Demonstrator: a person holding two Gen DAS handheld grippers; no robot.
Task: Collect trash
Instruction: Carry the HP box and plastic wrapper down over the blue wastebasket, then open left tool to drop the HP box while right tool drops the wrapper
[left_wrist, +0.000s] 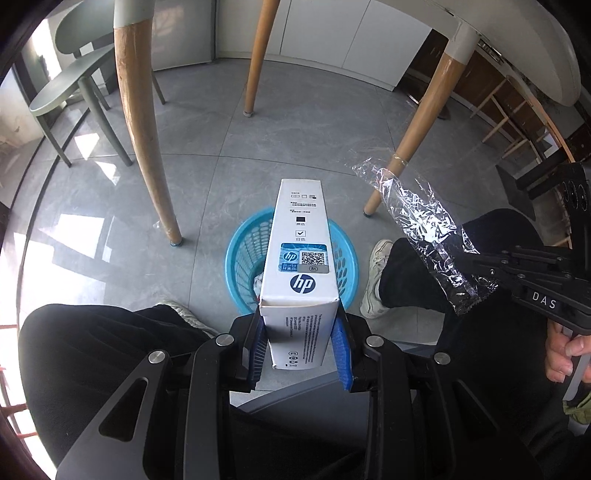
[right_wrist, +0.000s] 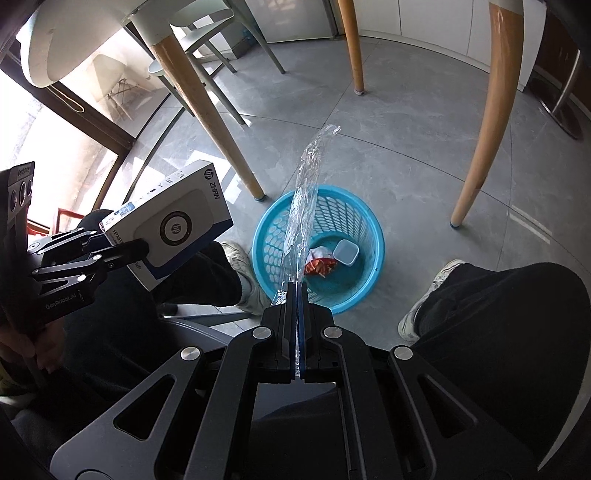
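Observation:
My left gripper (left_wrist: 300, 332) is shut on a white HP box (left_wrist: 301, 254) and holds it above a blue mesh basket (left_wrist: 243, 254) on the floor. The box also shows in the right wrist view (right_wrist: 173, 221), at the left. My right gripper (right_wrist: 298, 291) is shut on a clear crinkled plastic wrapper (right_wrist: 304, 206) that stands up over the basket (right_wrist: 369, 236). The wrapper shows in the left wrist view (left_wrist: 417, 218) at the right. In the basket lie a red snack wrapper (right_wrist: 319, 264) and a small white cup (right_wrist: 346, 252).
Wooden table legs (left_wrist: 142, 122) (right_wrist: 484, 122) stand around the basket on the grey tiled floor. A green chair (left_wrist: 70, 92) is at the back left. The person's legs and white shoes (left_wrist: 376, 280) (right_wrist: 240, 269) flank the basket.

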